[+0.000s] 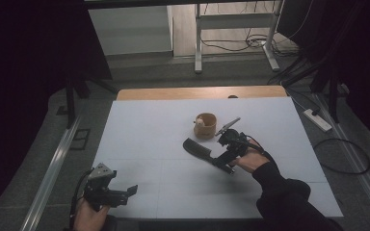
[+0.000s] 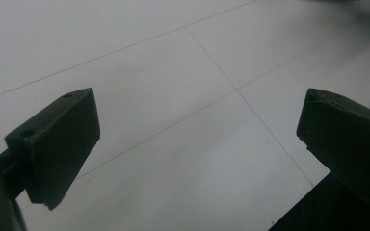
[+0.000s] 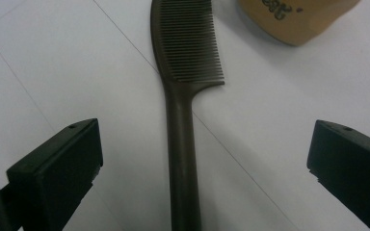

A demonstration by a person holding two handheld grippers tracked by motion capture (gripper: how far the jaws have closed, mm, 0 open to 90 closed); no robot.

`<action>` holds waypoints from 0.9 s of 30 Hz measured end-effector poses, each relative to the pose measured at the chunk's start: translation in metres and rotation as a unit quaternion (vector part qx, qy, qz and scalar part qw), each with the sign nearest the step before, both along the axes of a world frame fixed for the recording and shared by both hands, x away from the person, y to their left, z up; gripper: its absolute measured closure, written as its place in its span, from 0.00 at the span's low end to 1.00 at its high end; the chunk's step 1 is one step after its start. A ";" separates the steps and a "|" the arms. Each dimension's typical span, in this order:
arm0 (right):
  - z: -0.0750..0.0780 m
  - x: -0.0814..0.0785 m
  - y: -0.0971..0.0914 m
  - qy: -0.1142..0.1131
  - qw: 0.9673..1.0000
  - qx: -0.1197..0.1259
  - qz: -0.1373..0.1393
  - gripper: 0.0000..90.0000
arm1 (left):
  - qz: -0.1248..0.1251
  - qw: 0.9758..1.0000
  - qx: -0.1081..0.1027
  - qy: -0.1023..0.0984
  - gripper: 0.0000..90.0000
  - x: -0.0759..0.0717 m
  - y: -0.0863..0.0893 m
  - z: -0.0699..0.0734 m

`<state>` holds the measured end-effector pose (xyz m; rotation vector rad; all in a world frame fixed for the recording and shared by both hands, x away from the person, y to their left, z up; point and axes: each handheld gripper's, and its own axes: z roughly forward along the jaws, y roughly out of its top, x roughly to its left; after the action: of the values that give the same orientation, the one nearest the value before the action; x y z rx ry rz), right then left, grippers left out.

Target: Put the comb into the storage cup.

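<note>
Beside the wooden cup (image 1: 205,126), the comb (image 3: 183,144) is straddled, not yet gripped, by the wide-open right gripper (image 3: 204,159).

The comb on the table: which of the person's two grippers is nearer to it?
The right. The right gripper stands open over the handle of the comb, jaws either side, not yet touching. The left gripper sits open near the table's near left edge, far from it.

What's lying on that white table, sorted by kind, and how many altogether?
Comb: 1
Wooden cup: 1
Total: 2
Counting the tools the person holds, left claw and right claw: 2 more, both open.
</note>
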<state>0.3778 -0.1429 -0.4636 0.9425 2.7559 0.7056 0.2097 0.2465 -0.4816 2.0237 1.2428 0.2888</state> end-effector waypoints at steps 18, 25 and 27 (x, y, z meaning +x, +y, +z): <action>-0.015 0.004 0.016 0.006 1.000 -0.023 0.016 0.00 | 0.000 1.000 -0.003 0.001 0.02 0.000 0.001 0.000; -0.030 0.004 0.015 0.011 0.999 -0.036 0.021 0.00 | 0.001 1.000 -0.004 0.001 0.02 0.000 0.001 0.000; -0.033 0.004 0.015 0.013 0.999 -0.038 0.024 0.00 | 0.000 1.000 -0.004 0.001 0.02 0.000 0.001 0.000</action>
<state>0.3815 -0.1280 -0.4965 0.8793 2.8147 0.5945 0.2100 0.2472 -0.4817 2.0171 1.2444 0.2819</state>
